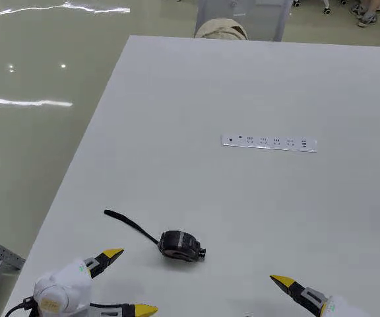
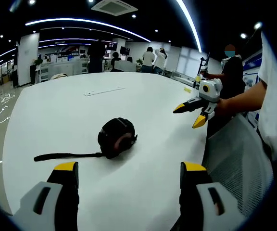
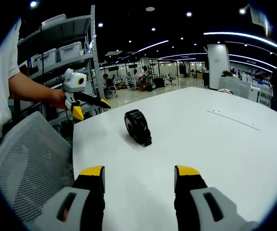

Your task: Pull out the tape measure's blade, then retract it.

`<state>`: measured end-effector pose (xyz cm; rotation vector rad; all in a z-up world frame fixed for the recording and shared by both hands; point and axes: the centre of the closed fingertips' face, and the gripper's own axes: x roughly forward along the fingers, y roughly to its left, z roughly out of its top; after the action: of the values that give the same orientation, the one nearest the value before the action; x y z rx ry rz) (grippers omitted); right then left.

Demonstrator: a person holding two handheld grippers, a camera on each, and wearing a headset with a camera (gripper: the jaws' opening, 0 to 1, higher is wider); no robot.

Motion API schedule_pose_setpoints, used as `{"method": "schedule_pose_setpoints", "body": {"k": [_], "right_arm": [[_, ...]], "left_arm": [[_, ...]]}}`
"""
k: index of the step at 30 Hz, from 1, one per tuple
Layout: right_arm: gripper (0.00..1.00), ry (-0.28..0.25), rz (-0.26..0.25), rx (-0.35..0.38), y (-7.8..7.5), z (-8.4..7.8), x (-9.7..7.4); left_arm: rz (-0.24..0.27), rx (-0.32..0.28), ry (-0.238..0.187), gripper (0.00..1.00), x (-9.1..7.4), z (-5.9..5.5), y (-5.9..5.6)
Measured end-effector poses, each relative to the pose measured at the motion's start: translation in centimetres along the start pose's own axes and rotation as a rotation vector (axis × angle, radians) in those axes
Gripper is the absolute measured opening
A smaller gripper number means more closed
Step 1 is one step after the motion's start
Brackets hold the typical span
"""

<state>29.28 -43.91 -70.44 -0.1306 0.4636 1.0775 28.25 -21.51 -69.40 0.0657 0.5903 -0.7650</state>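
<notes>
Not begun: tape (image 1: pixel 180 246) lies near the desk's (image 1: pixel 243 79) front edge; left gripper (image 1: pixel 130 281) and right gripper (image 2: pixel 189 114) gape empty. Next: steady it, pinch the blade tip (image 1: pixel 202 251)

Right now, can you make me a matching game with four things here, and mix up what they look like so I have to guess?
Things:
1. tape measure
2. strap
3. power strip
4. left gripper

Clues:
A. white, flat, farthest away
B. open, with yellow tips
C. round and dark, no blade pulled out
D. thin, black, stretched out to one side

Pairs: 1-C, 2-D, 3-A, 4-B.
</notes>
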Motion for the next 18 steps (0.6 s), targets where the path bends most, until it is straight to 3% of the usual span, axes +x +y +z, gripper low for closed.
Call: {"method": "schedule_pose_setpoints", "body": {"k": [18], "right_arm": [[0.57, 0.009, 0.043, -0.029, -1.2, 0.3, 1.6]], "left_arm": [[-0.064, 0.070, 0.048, 0.83, 2.0, 0.5, 1.1]]}}
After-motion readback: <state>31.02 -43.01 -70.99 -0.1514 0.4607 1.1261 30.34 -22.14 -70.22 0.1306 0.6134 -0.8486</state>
